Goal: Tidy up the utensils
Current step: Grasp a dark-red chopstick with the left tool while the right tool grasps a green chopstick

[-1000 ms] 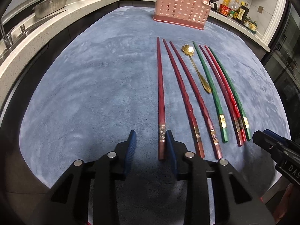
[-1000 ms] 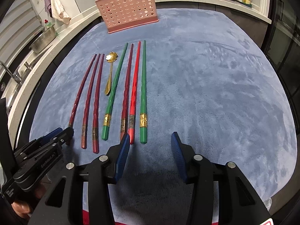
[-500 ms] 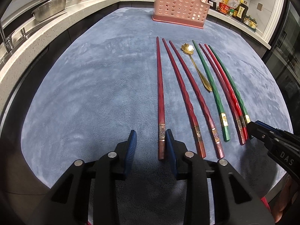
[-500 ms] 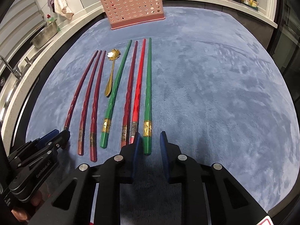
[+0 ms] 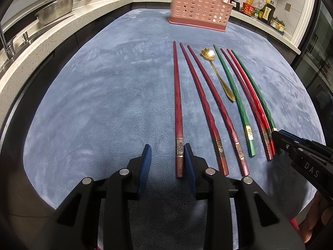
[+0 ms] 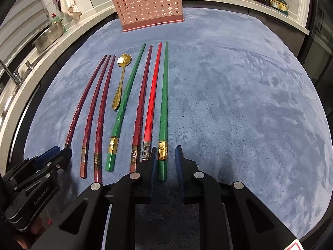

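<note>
Green chopstick [image 6: 163, 112] end between open right hand-held gripper [image 6: 165, 162] fingers, left hand-held gripper [image 5: 166, 162] open

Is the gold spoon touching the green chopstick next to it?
Apart. The right wrist view shows blue mat between the spoon and the green chopstick along its length.

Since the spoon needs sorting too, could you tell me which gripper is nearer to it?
Neither clearly. The left gripper sits at the row's left end, the right gripper at its right end, both short of the spoon.

Wide open blue mat [image 6: 239, 104] right of the chopstick row [image 6: 133, 108], only the pink utensil basket [image 6: 148, 5] blocking things at the far edge.
</note>
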Action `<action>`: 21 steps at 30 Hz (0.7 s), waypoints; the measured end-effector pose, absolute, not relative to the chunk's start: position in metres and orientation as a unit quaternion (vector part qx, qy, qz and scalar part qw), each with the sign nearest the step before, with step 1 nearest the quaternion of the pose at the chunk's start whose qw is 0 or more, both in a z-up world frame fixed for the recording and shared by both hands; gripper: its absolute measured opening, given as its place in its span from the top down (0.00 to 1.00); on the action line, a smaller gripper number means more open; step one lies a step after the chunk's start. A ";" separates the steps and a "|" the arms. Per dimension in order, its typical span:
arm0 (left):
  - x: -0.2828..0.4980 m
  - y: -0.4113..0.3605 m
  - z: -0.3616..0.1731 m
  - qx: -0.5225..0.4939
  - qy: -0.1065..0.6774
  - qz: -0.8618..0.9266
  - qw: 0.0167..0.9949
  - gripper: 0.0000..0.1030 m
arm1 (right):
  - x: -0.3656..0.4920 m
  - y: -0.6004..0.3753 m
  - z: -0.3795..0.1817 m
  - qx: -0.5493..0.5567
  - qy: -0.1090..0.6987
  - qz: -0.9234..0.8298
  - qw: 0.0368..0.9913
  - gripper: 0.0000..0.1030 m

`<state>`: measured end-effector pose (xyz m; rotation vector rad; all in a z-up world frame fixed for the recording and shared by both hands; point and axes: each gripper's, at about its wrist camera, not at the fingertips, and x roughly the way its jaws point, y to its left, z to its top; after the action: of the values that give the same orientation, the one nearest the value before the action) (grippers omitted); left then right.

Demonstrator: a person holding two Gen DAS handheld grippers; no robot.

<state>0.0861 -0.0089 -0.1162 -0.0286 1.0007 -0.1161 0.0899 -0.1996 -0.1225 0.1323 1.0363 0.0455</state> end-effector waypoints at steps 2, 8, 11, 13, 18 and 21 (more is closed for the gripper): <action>0.086 -0.009 -0.117 -0.014 0.479 -0.056 0.876 0.70 | 0.090 -0.200 -0.124 0.063 0.493 0.022 0.867 0.86; 0.086 -0.008 -0.117 -0.018 0.478 -0.057 0.876 0.70 | 0.090 -0.200 -0.123 0.057 0.490 0.022 0.869 0.93; 0.087 -0.007 -0.116 -0.025 0.478 -0.060 0.876 0.75 | 0.089 -0.200 -0.122 0.054 0.489 0.023 0.870 0.93; 0.087 -0.005 -0.115 -0.031 0.478 -0.064 0.876 0.83 | 0.088 -0.201 -0.121 0.055 0.488 0.023 0.871 0.93; 0.086 -0.001 -0.111 -0.045 0.480 -0.076 0.873 0.91 | 0.082 -0.205 -0.113 0.060 0.481 0.025 0.874 0.93; 0.082 -0.001 -0.107 -0.045 0.478 -0.078 0.874 0.92 | 0.077 -0.207 -0.104 0.065 0.473 0.026 0.878 0.93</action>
<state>0.0820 -0.0007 -0.1075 -0.0931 0.9993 -0.1629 0.0774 -0.2074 -0.1040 0.1355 0.9874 0.0539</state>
